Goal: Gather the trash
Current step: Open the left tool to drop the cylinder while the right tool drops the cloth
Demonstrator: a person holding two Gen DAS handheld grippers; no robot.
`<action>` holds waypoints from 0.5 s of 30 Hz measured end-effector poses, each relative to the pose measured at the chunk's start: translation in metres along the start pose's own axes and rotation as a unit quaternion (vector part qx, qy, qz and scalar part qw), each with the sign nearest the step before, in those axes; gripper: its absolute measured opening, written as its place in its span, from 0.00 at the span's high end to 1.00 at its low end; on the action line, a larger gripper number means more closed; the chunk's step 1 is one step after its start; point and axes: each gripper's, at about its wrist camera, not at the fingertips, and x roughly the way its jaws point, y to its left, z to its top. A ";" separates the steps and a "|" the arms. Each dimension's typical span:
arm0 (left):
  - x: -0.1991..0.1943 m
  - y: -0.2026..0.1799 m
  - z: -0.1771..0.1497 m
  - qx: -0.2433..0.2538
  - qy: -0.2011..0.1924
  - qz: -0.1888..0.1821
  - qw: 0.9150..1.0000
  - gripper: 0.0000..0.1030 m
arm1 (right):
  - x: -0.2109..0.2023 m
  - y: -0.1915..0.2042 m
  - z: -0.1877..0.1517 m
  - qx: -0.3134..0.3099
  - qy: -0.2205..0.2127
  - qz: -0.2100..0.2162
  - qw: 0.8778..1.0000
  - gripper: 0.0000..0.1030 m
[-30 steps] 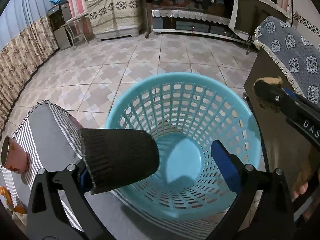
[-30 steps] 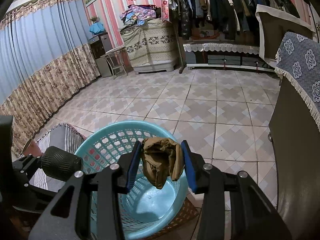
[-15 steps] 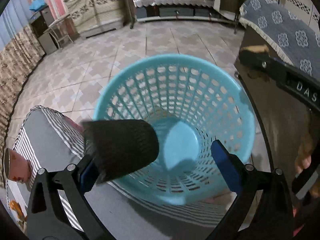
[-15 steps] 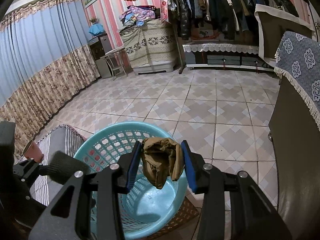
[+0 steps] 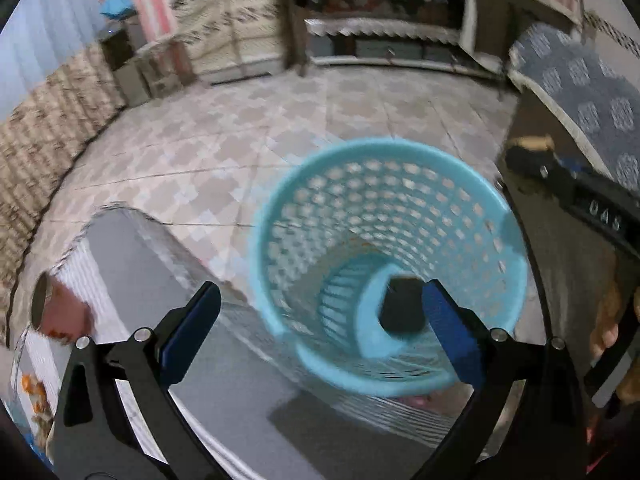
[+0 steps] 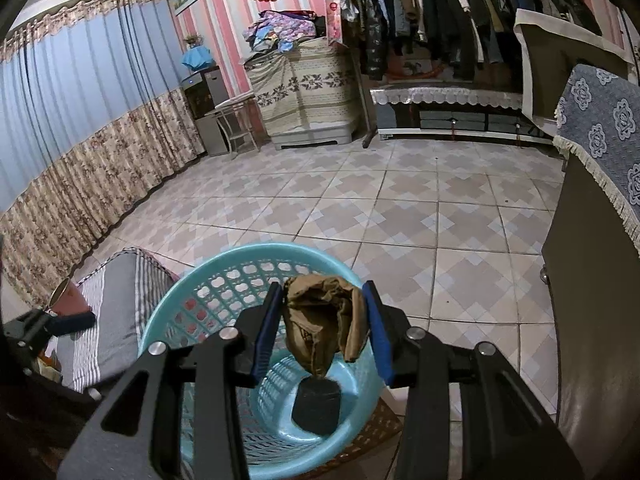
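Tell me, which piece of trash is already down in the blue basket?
The black roll is; it lies on the bottom of the blue basket. The crumpled brown paper is not in yet: the right gripper holds it above the basket.

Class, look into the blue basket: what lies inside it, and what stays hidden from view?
Inside the blue basket one dark cylindrical object rests on the bottom. The right claw and its crumpled brown paper cover part of the floor behind.

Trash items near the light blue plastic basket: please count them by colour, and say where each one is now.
Black: 1, the black ribbed cylinder lying on the bottom of the light blue perforated plastic basket.
Brown: 1, the crumpled brown paper wad clamped in the right gripper above the basket.
Total: 2
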 end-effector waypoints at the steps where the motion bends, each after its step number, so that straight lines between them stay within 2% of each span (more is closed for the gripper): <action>1: -0.005 0.006 -0.001 -0.010 -0.008 0.005 1.000 0.05 | 0.001 0.003 -0.001 -0.003 0.001 0.002 1.000 0.60; 8: -0.042 0.052 -0.024 -0.085 -0.070 0.043 0.993 0.05 | 0.011 0.040 -0.008 -0.045 0.010 0.020 0.999 0.58; 10: -0.054 0.066 -0.031 -0.103 -0.084 0.054 0.990 0.05 | 0.012 0.047 -0.009 -0.051 0.006 0.017 0.999 0.47; 11: -0.063 0.076 -0.036 -0.115 -0.092 0.061 0.987 0.05 | 0.011 0.048 -0.010 -0.050 0.000 0.013 0.999 0.30; 12: -0.069 0.083 -0.040 -0.125 -0.097 0.067 0.985 0.05 | 0.009 0.048 -0.010 -0.048 -0.006 0.011 0.999 0.22; 15: -0.091 0.109 -0.055 -0.156 -0.111 0.086 0.978 0.05 | 0.006 0.046 -0.010 -0.041 -0.013 0.008 0.999 0.16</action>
